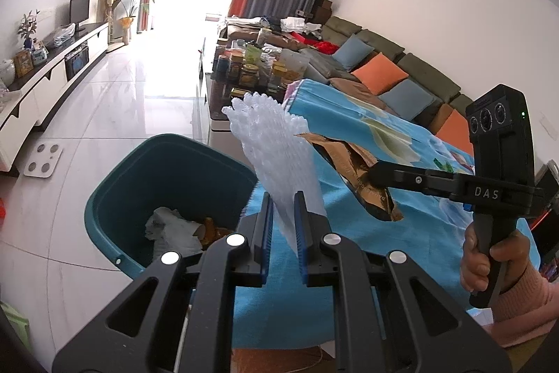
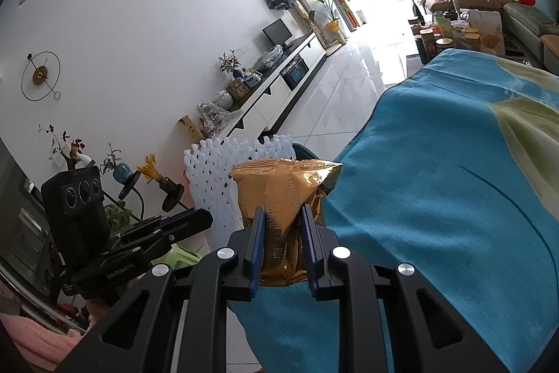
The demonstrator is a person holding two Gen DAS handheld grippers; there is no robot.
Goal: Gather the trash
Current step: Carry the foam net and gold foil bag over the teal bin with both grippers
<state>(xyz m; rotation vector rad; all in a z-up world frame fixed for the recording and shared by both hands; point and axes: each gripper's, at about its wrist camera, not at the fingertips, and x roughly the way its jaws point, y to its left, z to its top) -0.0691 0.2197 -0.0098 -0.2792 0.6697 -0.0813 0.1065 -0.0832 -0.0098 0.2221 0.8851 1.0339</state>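
My left gripper (image 1: 283, 201) is shut on a white foam fruit net (image 1: 276, 149), held upright beside the rim of a teal trash bin (image 1: 115, 191). The bin holds crumpled white paper (image 1: 171, 229) and something orange-brown. My right gripper (image 2: 283, 215) is shut on a gold-brown snack wrapper (image 2: 283, 187), held over the edge of the table with the blue cloth (image 2: 436, 180). In the left wrist view the right gripper (image 1: 375, 179) holds the wrapper (image 1: 349, 166) just right of the foam net. The foam net also shows in the right wrist view (image 2: 213, 177).
A coffee table with several jars (image 1: 244, 69) stands beyond the blue cloth (image 1: 367, 135). A sofa with cushions (image 1: 380, 72) runs along the right wall. A white TV cabinet (image 1: 52, 76) lines the left wall. A bathroom scale (image 1: 43, 159) lies on the tiled floor.
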